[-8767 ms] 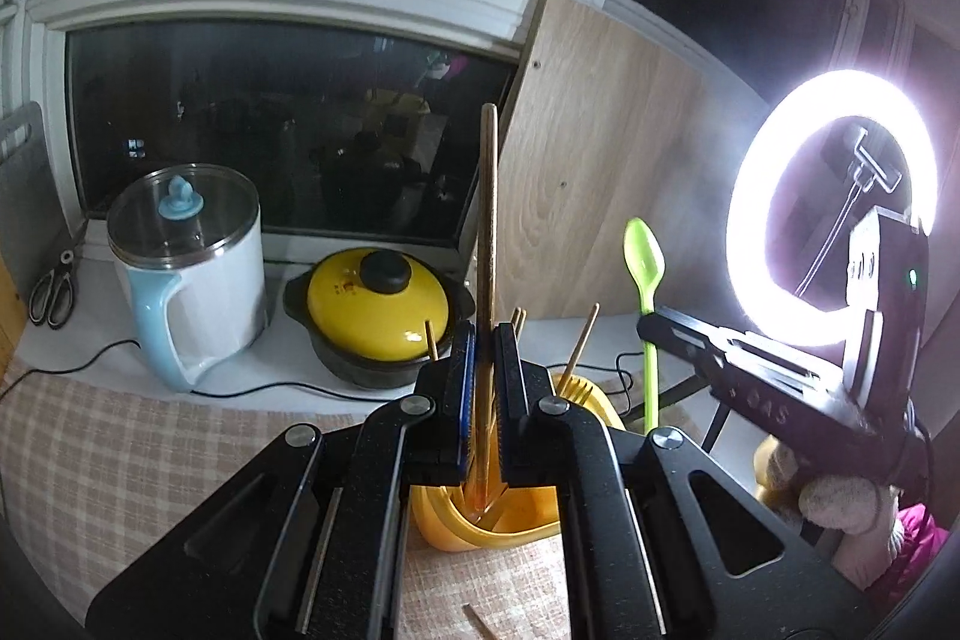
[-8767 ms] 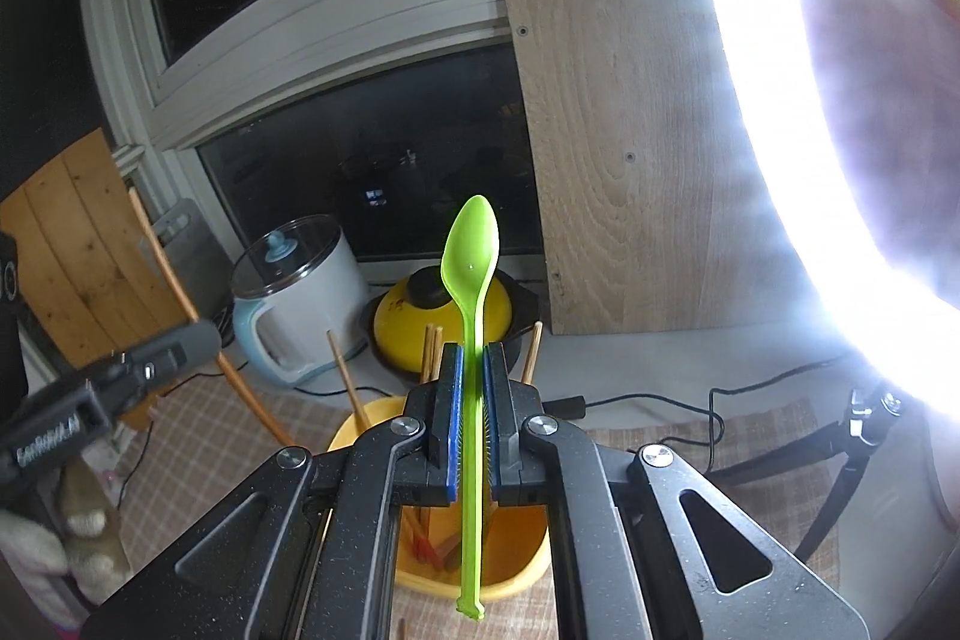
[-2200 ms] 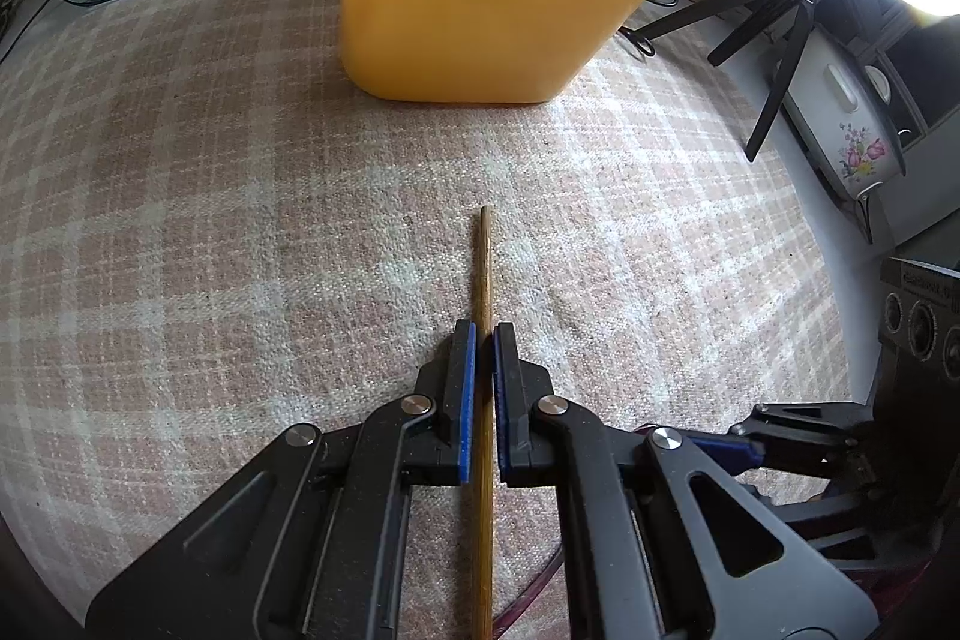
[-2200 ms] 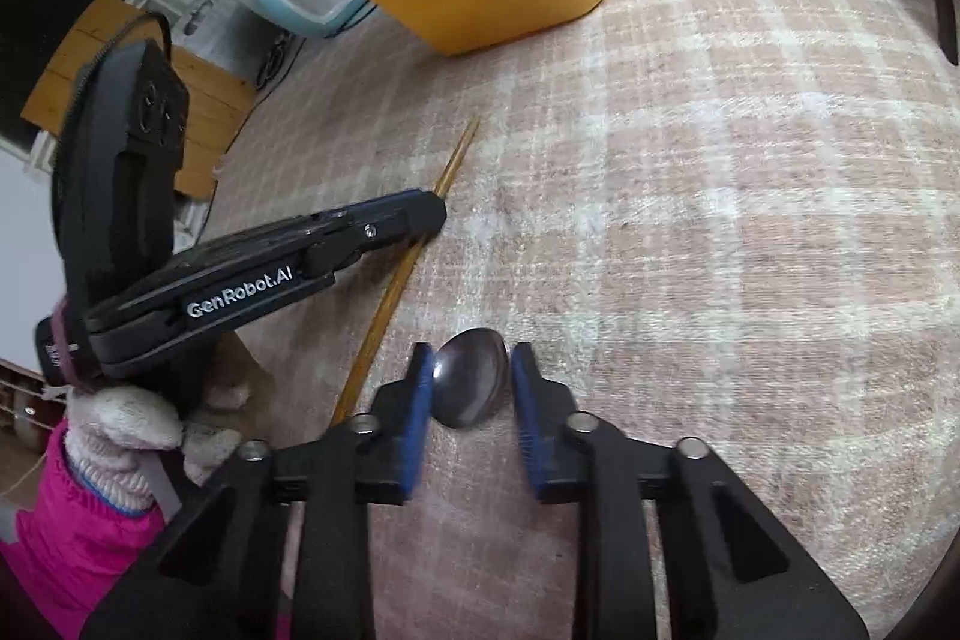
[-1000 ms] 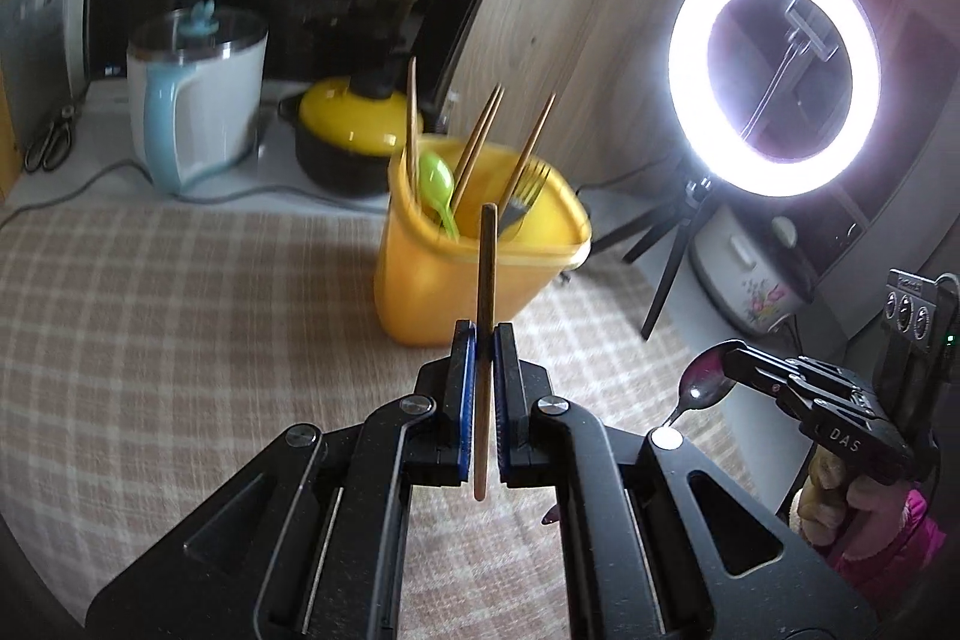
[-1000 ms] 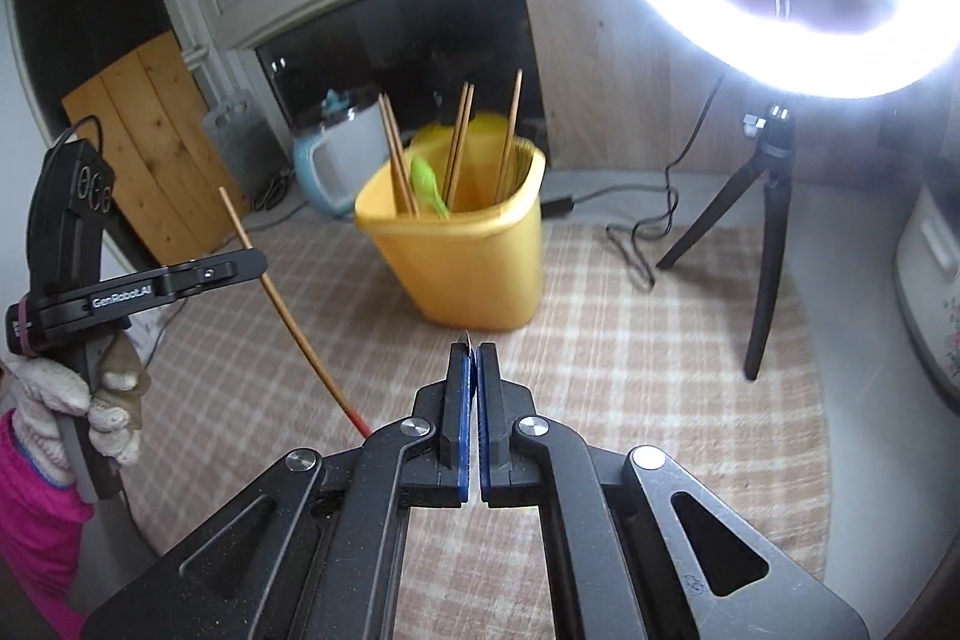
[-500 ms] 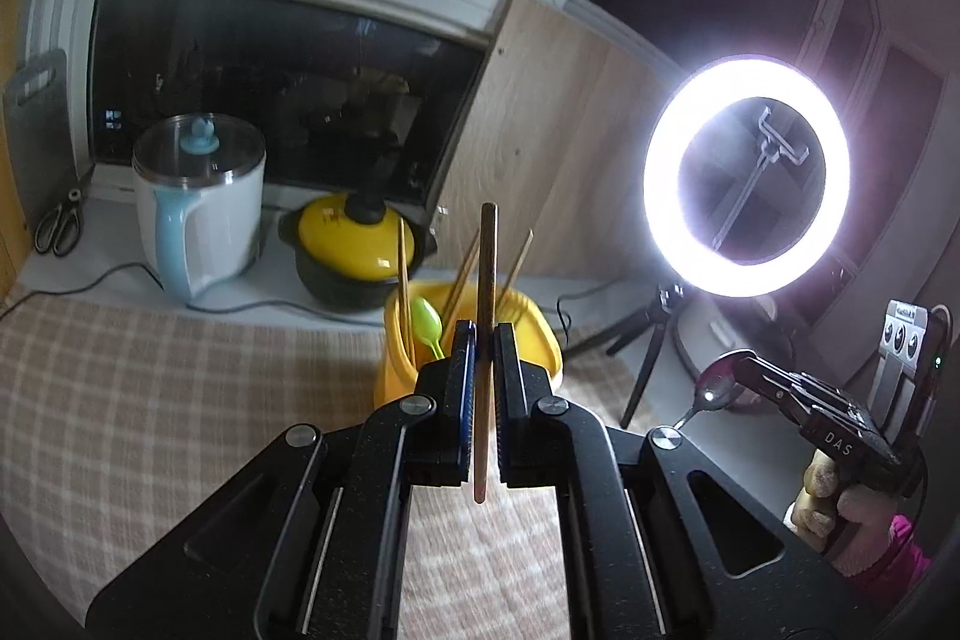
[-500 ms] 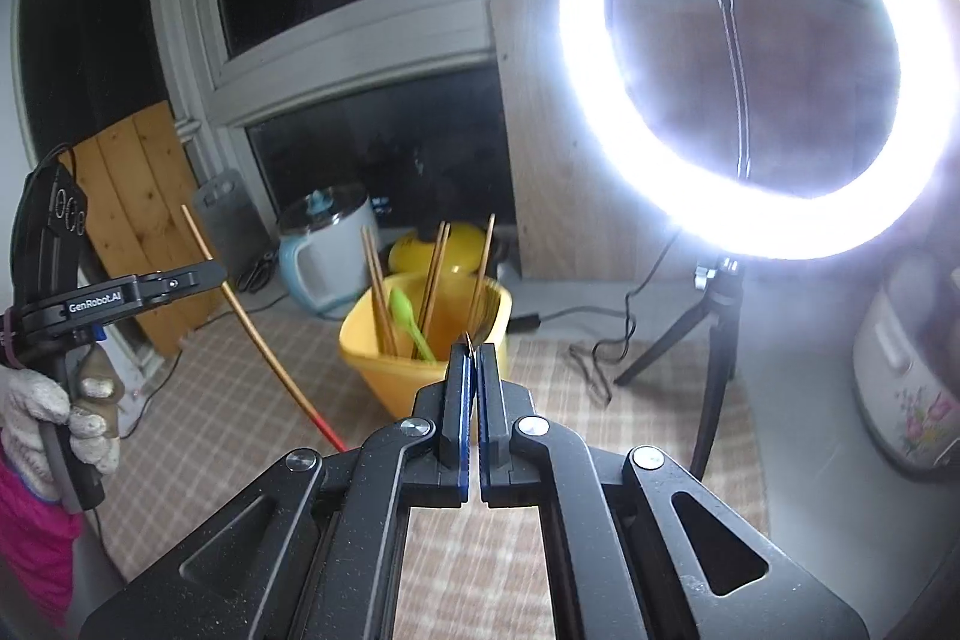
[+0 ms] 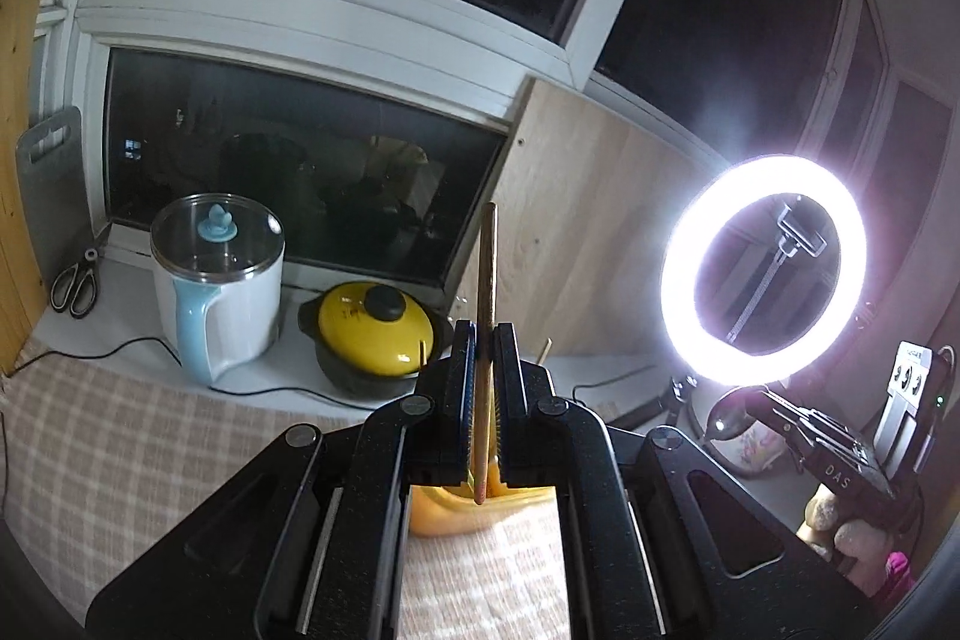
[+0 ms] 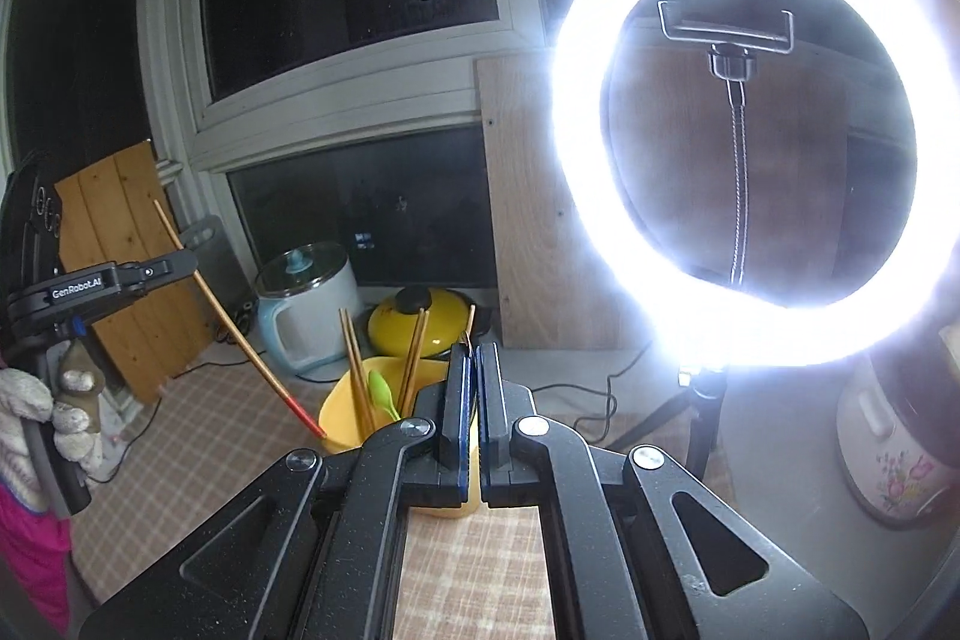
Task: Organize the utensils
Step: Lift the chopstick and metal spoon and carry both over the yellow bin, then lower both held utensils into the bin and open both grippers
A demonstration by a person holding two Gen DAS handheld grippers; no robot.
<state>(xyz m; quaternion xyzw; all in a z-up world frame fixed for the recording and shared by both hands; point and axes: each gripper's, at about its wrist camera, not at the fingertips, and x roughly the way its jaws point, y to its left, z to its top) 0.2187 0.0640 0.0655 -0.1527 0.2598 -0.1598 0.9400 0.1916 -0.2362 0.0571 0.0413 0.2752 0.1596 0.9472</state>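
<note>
- The left gripper (image 9: 485,334) is held above the checked tablecloth (image 9: 120,460), aimed slightly downward toward the window side. A gloved hand (image 10: 54,418) grips its handle at the left edge of the right wrist view.
- Its jaws are clamped on a wooden chopstick (image 9: 486,316). The stick stands nearly upright between the pads, the upper end well above the fingertips and the lower end showing below them.
- In the right wrist view the same chopstick slants down toward the yellow holder (image 10: 342,412), its red tip close to the rim.
- The right gripper (image 10: 471,358) is likewise raised and tilted slightly down, with the holder directly behind its fingertips.
- Its jaws are closed on the handle of a metal spoon (image 9: 729,415). The bowl projects from the fingertips in the left wrist view; in its own view only a thin edge shows above the pads.
- The holder contains several chopsticks and a green spoon (image 10: 382,391).
- The gripper bodies hide most of the holder in both views.
- The ring light (image 10: 756,130) washes out the surrounding area.
</note>
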